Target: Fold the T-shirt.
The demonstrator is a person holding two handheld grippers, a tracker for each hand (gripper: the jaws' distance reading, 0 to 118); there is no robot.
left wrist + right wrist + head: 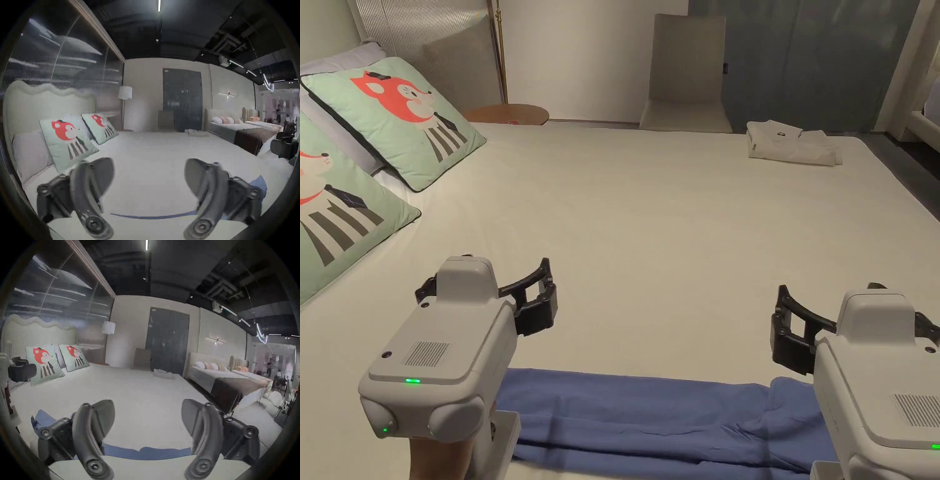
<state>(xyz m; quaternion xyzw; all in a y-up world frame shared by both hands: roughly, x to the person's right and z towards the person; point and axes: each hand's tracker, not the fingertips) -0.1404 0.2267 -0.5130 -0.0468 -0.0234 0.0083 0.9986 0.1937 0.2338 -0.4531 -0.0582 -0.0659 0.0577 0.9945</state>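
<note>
The blue shirt (662,419) lies as a long band across the near edge of the bed (675,237), its long axis running left to right. Both grippers, left (540,300) and right (784,331), hover above its far edge, jaws spread, empty (roughly equally near).

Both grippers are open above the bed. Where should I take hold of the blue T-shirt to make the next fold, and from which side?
Grip the blue T-shirt along its far long edge, one gripper near each end, coming down from above. It lies as a flat long strip across the bed, under the open left gripper and right gripper.
</note>
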